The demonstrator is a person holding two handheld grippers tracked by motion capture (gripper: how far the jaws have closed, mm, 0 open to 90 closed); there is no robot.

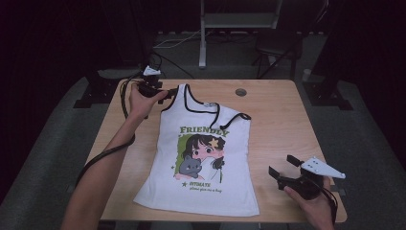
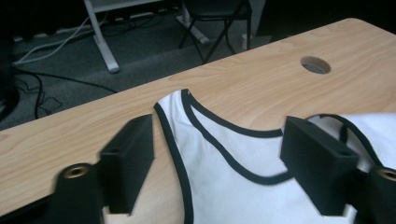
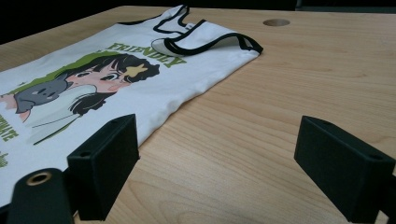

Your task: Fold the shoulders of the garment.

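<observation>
A white tank top (image 1: 206, 158) with black trim and a cartoon print reading FRIENDLY lies flat on the wooden table (image 1: 282, 120), neck toward the far side. My left gripper (image 1: 162, 94) is at the top's far left shoulder strap (image 1: 181, 94). In the left gripper view the strap (image 2: 173, 106) lies between the jaws of the left gripper (image 2: 224, 163), which stand wide apart and do not press on it. My right gripper (image 1: 284, 166) rests open near the front right of the table, to the right of the top. Bare wood lies between the jaws of the right gripper (image 3: 229, 163), with the top's side (image 3: 140, 98) by one jaw.
A round cable hole (image 1: 241, 92) sits in the table behind the top. The top's right strap (image 1: 237, 116) is folded over. Beyond the far edge stand a chair (image 1: 282, 43), a white desk leg (image 1: 203, 43) and floor cables.
</observation>
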